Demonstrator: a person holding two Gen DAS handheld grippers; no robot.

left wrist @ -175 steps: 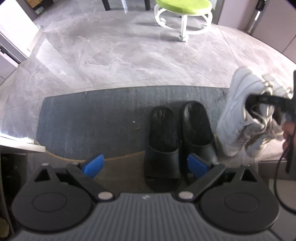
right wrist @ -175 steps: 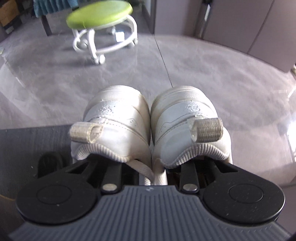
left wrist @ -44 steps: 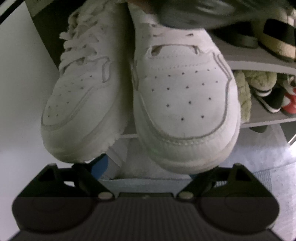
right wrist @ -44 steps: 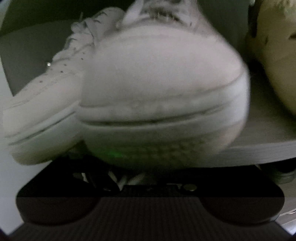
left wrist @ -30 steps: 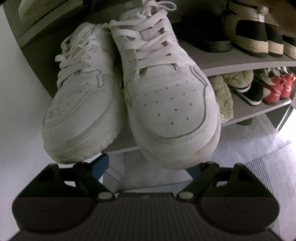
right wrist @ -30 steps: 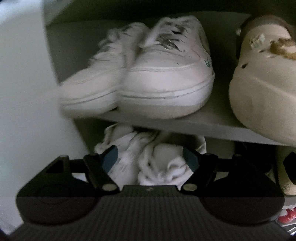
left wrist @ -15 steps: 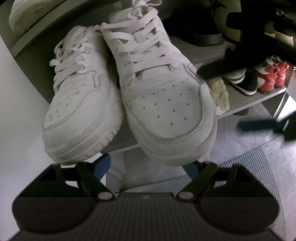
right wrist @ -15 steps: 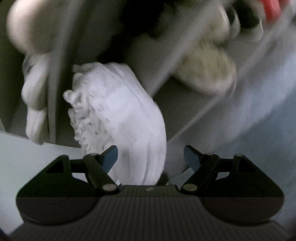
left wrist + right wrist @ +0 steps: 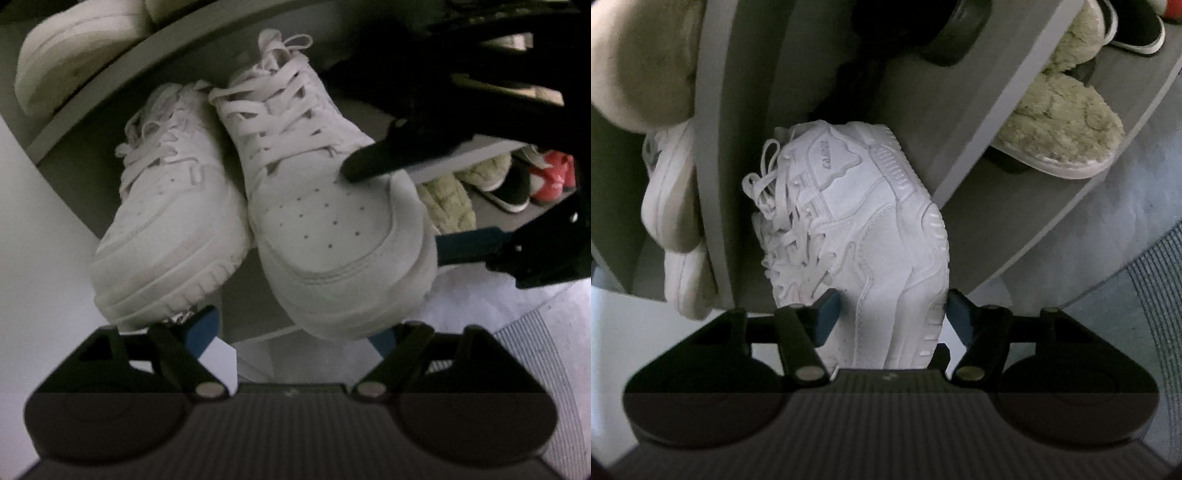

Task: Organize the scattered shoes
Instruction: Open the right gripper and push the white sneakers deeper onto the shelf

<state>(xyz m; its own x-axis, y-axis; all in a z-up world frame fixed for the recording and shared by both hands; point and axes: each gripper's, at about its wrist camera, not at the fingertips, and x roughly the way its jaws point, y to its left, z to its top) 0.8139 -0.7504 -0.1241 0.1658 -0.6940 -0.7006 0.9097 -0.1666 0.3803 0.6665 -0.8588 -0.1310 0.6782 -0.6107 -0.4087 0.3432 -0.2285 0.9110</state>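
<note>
Two white sneakers stand side by side on a grey shelf (image 9: 258,317), toes over its front edge: the left sneaker (image 9: 166,229) and the right sneaker (image 9: 332,229). My left gripper (image 9: 295,332) is open, just under and in front of their toes, touching nothing. My right gripper (image 9: 892,314) is open, rolled sideways, with the right sneaker's toe (image 9: 871,236) between its blue pads. It also shows in the left wrist view (image 9: 413,203), one finger over the toe cap, one beside the sole.
The shelf unit holds other shoes: fuzzy green slippers (image 9: 1056,110), red-and-black shoes (image 9: 535,181), pale shoes on the shelf above (image 9: 74,48). A white side wall (image 9: 37,258) is at left. A grey ribbed mat (image 9: 546,354) lies on the floor below.
My right gripper let go of the sneakers on the shelf, drew back, rolled sideways and came in around the right sneaker's toe. My left gripper stayed open below the toes.
</note>
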